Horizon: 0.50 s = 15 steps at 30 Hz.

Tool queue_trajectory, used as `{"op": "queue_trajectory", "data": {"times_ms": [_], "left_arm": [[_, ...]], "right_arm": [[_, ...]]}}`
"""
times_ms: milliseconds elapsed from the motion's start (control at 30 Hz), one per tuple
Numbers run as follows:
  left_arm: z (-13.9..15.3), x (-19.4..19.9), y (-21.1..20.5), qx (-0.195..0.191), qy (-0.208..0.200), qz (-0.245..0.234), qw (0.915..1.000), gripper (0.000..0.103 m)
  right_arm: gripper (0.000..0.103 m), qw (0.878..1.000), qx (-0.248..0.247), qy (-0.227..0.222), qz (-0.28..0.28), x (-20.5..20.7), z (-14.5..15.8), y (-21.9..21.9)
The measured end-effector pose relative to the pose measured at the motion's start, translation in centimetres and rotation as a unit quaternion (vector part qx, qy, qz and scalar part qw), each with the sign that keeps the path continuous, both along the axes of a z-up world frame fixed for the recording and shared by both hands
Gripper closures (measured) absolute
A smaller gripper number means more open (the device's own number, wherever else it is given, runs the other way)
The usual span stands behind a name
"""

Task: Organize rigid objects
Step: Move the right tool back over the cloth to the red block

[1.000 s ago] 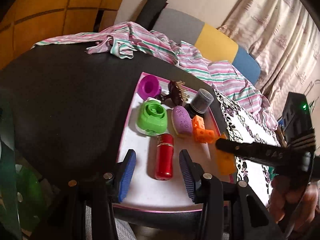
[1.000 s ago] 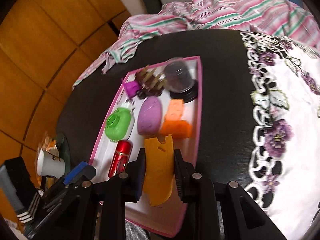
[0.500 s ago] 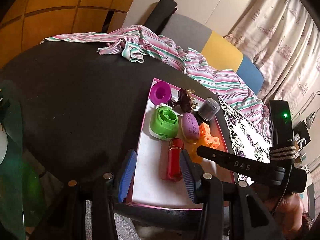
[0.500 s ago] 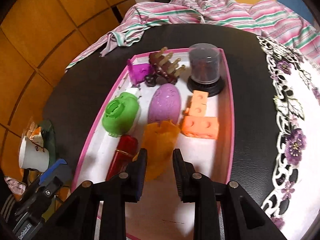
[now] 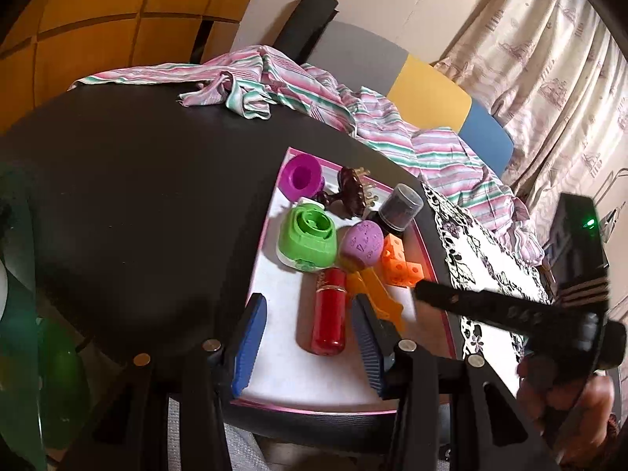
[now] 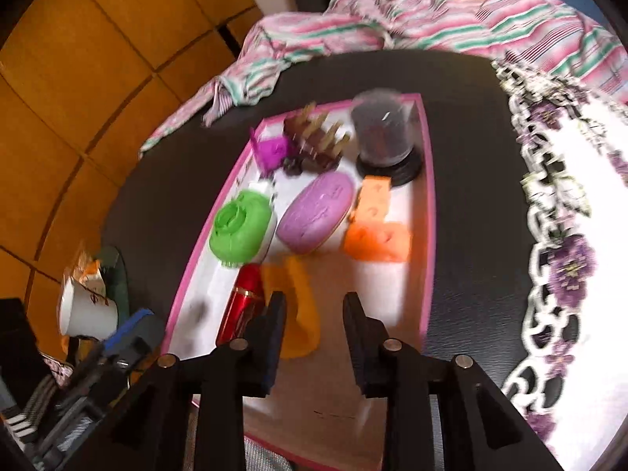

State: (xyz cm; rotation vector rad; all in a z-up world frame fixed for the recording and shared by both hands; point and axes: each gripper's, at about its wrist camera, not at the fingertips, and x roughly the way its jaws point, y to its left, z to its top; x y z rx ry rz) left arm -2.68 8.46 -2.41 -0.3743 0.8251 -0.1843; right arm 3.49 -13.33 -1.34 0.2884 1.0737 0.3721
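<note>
Seemingly, most of the sorting is done: the pink-rimmed tray (image 6: pixel 429 212) on the black bench (image 5: pixel 137 204) is already filled with a green container (image 6: pixel 239 229), a purple oval case (image 6: pixel 318 214), orange blocks (image 6: pixel 376 235), a red tube (image 5: pixel 329 314), a magenta cup (image 5: pixel 300 176), a brown clip (image 5: pixel 351 192) and a domed jar (image 6: pixel 386 131). An orange flat piece (image 6: pixel 300 306) is seen lying in the tray beside the red tube, between the spread fingers of the right hand-held gripper (image 6: pixel 314 314), apparently untouched by them. The left hand-held gripper (image 5: pixel 308 337) is held low over the tray's near end, fingers apart around the red tube without contact. A striped cloth (image 5: pixel 274 82) is left at the far edge.
</note>
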Motion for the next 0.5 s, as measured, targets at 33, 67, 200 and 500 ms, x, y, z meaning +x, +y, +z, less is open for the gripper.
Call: {"op": "queue_trajectory", "data": {"times_ms": [33,67,200,500], "left_arm": [[0.0,0.1,-0.3,0.000,0.000,-0.003,1.0000,0.058],[0.1,0.1,-0.5,0.000,-0.001,-0.005,1.0000,0.058],[0.5,0.1,-1.4,0.002,-0.005,-0.018,0.9998,0.058],[1.1,0.5,-4.6,-0.004,-0.006,-0.064,0.9979,0.058]], "right_arm": [[0.072,1.000,0.001,-0.003,-0.004,0.0,0.3,-0.3],[0.071,1.000,0.002,-0.006,-0.010,-0.1,0.6,-0.8],[0.071,0.999,0.004,-0.014,-0.030,-0.2,1.4,-2.3],[0.064,0.990,-0.009,-0.021,-0.141,-1.3,3.2,-9.6]]}}
